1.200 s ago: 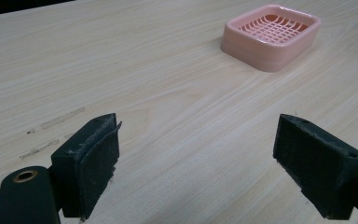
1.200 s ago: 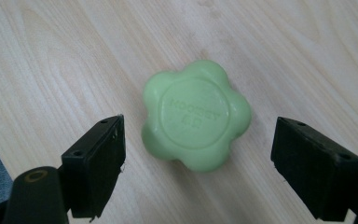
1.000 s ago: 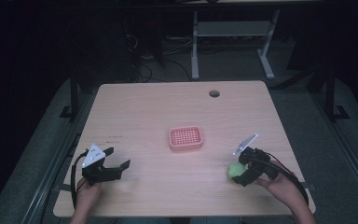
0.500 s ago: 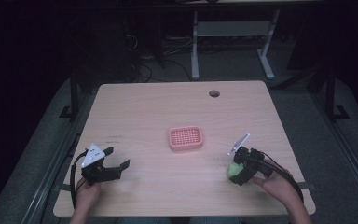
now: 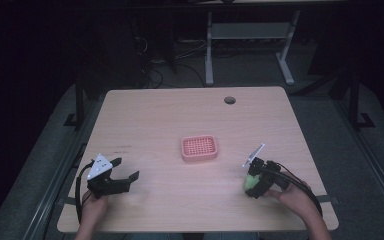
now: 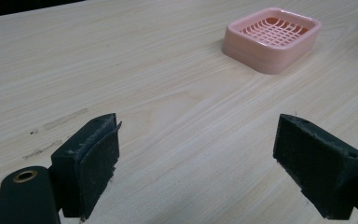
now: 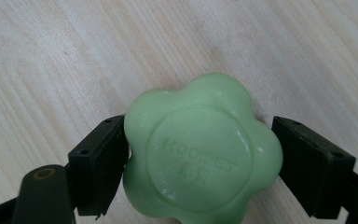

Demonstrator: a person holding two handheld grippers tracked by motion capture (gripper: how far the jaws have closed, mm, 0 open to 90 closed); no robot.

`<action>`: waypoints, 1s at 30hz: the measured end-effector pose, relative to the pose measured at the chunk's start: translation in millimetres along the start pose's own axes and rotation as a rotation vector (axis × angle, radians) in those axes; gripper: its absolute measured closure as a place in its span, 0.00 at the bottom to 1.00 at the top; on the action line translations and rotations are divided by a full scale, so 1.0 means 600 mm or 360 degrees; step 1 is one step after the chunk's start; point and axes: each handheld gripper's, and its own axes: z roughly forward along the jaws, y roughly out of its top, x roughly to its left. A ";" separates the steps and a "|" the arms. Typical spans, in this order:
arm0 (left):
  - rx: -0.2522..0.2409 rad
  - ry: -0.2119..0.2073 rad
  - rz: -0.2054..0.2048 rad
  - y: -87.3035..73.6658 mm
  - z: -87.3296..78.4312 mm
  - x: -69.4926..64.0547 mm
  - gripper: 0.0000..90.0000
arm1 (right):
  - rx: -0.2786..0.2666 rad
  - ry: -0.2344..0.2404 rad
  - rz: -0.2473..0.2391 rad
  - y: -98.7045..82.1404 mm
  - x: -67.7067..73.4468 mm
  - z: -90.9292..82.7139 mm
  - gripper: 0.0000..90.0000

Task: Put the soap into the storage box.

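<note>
A pale green, flower-shaped soap (image 7: pixel 200 158) lies on the wooden table at the front right. My right gripper (image 7: pixel 200 154) has a black jaw pressed against each side of it, so it is shut on the soap. From above, the soap (image 5: pixel 252 183) peeks out under the right gripper (image 5: pixel 254 181), which a hand holds tilted down. A pink slotted soap dish (image 5: pixel 199 147) sits empty at the table's middle, also seen far ahead as the dish (image 6: pixel 272 38). My left gripper (image 5: pixel 126 169) rests at the front left, open, with bare wood between its jaws (image 6: pixel 196 163).
A round cable hole (image 5: pixel 229 100) sits near the table's far edge. The table's front edge (image 5: pixel 200 231) runs just below both hands. Beyond the table stand a metal desk frame (image 5: pixel 250 35) and cables on a dark floor.
The right gripper has shifted slightly left onto the green soap and its jaws have come in against it. The left gripper has not moved.
</note>
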 end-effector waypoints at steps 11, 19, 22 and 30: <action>-0.0001 0.0001 0.0003 0.000 -0.001 0.001 0.16 | 0.0015 -0.0005 -0.0003 0.002 0.001 0.003 0.27; -0.0007 0.0001 -0.0002 0.001 -0.002 0.000 0.16 | 0.0001 -0.0001 0.0007 0.000 0.000 0.003 0.28; -0.0007 0.0000 -0.0002 0.001 -0.002 0.000 0.16 | 0.0005 -0.0002 0.0015 0.001 0.001 0.003 0.29; -0.0006 0.0000 -0.0002 0.001 -0.002 0.000 0.16 | 0.0018 -0.0021 -0.0013 0.002 0.005 0.002 0.29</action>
